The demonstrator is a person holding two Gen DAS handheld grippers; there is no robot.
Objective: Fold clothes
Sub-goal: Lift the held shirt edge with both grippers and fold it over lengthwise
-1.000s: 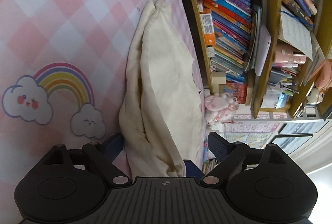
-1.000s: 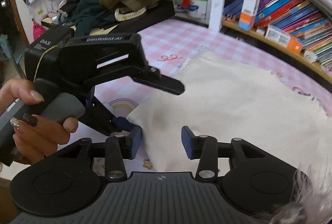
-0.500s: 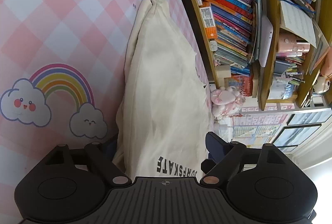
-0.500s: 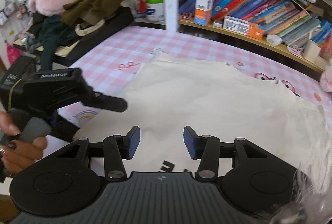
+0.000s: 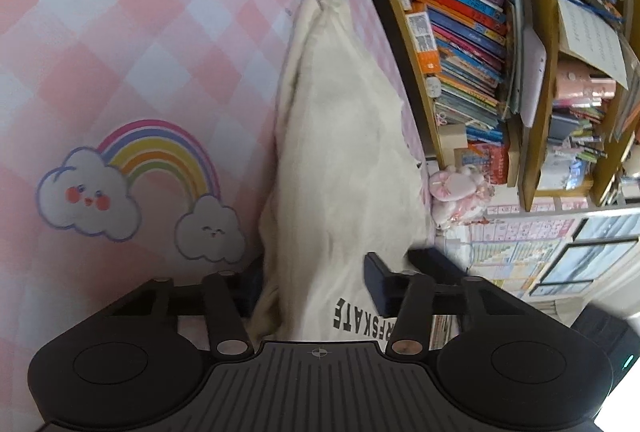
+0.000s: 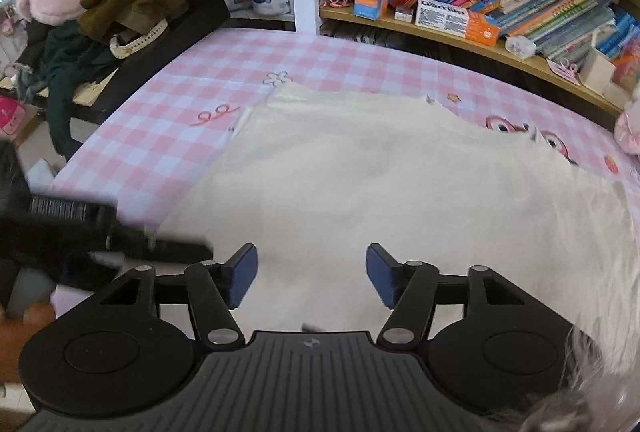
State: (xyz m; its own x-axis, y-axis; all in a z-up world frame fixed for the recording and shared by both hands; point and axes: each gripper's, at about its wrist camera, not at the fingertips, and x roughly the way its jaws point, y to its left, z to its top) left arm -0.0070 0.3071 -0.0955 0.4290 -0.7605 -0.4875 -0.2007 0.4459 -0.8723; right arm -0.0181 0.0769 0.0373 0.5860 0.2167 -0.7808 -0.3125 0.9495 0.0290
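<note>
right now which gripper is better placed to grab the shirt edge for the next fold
Left, probably. The left gripper is open with the shirt edge bunched between its fingers, beside the rainbow print. The right gripper is open too, but only over flat cloth mid-shirt, no edge to pinch.

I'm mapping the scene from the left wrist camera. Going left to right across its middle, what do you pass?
Rainbow with clouds printed on the pink checked cloth → cream garment → pink plush toy → bookshelf.
</note>
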